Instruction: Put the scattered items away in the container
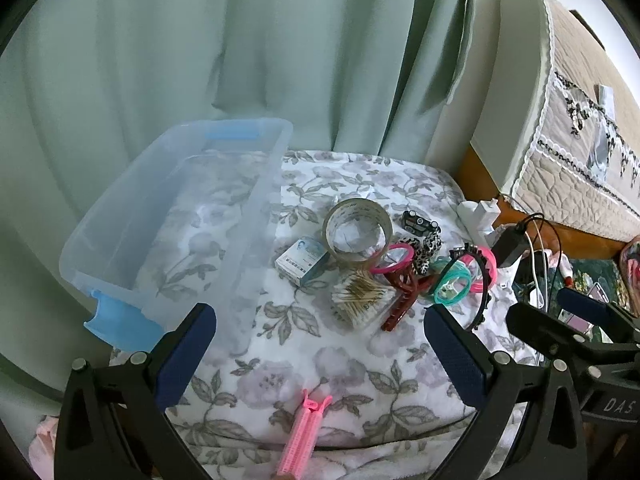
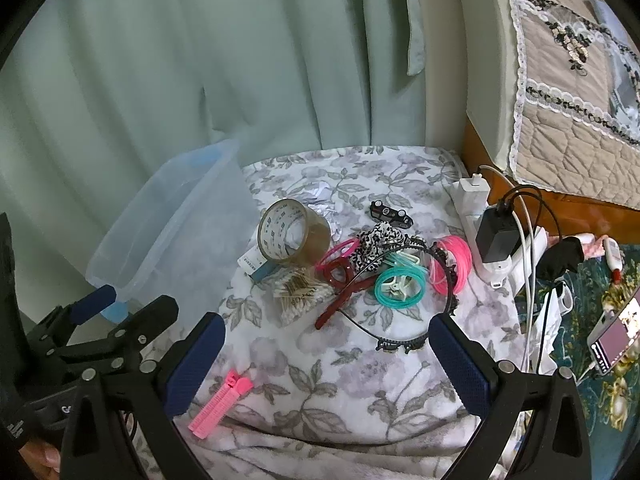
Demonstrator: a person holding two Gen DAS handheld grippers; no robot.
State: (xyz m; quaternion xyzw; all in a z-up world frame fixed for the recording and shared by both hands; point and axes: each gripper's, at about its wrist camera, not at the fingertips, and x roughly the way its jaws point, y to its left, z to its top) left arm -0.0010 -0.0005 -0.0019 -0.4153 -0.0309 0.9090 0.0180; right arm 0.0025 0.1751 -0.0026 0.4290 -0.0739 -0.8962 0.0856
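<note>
A clear plastic bin (image 1: 256,184) (image 2: 208,184) with blue latches stands on the left of a floral blanket. Right of it lies a cluster: a tape roll (image 1: 357,229) (image 2: 294,229), a small box (image 1: 301,261), a pack of cotton swabs (image 1: 360,299) (image 2: 298,294), a dark red hair claw (image 1: 400,294) (image 2: 340,280), pink and teal coil ties (image 1: 452,284) (image 2: 400,286), a leopard scrunchie (image 2: 374,246) and a black headband (image 2: 400,342). A pink hair clip (image 1: 302,436) (image 2: 220,406) lies nearest. My left gripper (image 1: 320,344) and right gripper (image 2: 326,354) hover open above the blanket, holding nothing.
A green curtain hangs behind the blanket. At the right edge sit a white power strip (image 2: 504,256) with a black charger (image 2: 498,236) and cables, a phone (image 2: 616,340) on a patterned cloth, and a quilted cover on wooden furniture (image 2: 560,92).
</note>
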